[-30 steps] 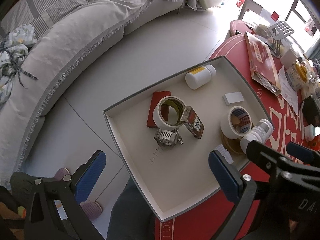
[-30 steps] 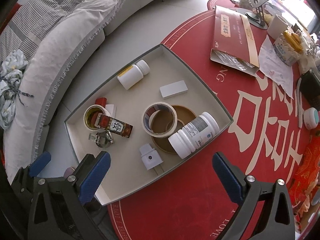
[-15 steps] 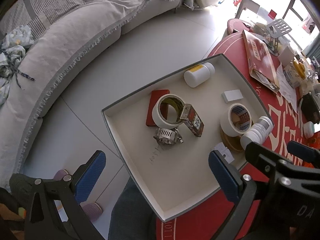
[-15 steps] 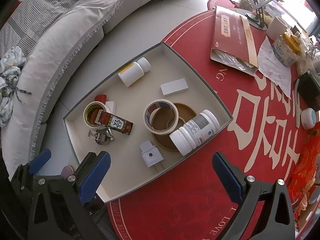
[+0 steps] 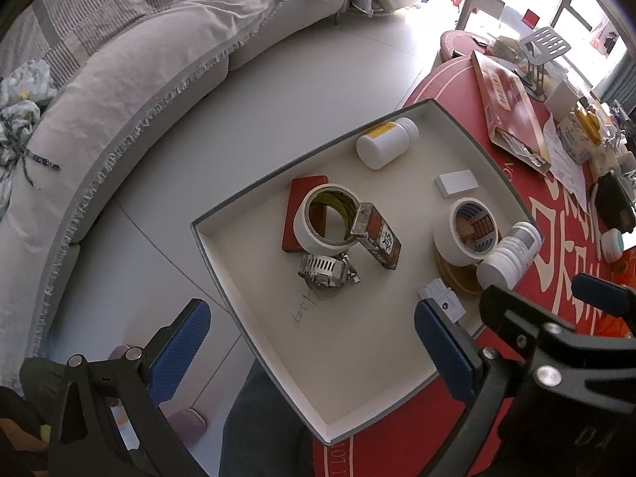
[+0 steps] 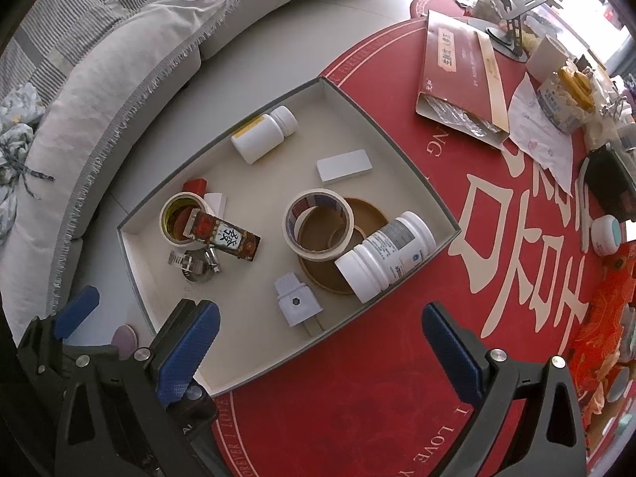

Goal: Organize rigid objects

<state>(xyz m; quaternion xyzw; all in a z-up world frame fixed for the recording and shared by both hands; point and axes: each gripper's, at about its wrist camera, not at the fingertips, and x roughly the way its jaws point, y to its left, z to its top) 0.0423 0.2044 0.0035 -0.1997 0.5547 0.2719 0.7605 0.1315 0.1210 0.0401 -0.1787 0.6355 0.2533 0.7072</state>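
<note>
A shallow grey-rimmed white tray sits on the red round table, overhanging its edge. In it lie a white bottle with yellow label, a bigger white bottle, two tape rolls, a patterned red box, a metal hose clamp, a white plug adapter, a white card and a brown disc. My left gripper is open above the tray's near part. My right gripper is open over the tray's near edge.
The red table carries a red gift box, a metal stand, paper, a snack tub and a small jar. A grey sofa curves beyond the pale floor. The person's knee is under the tray.
Both grippers have drawn back slightly from the tray, which shifted up in both views. Both stay open. Nothing in the tray moved.
</note>
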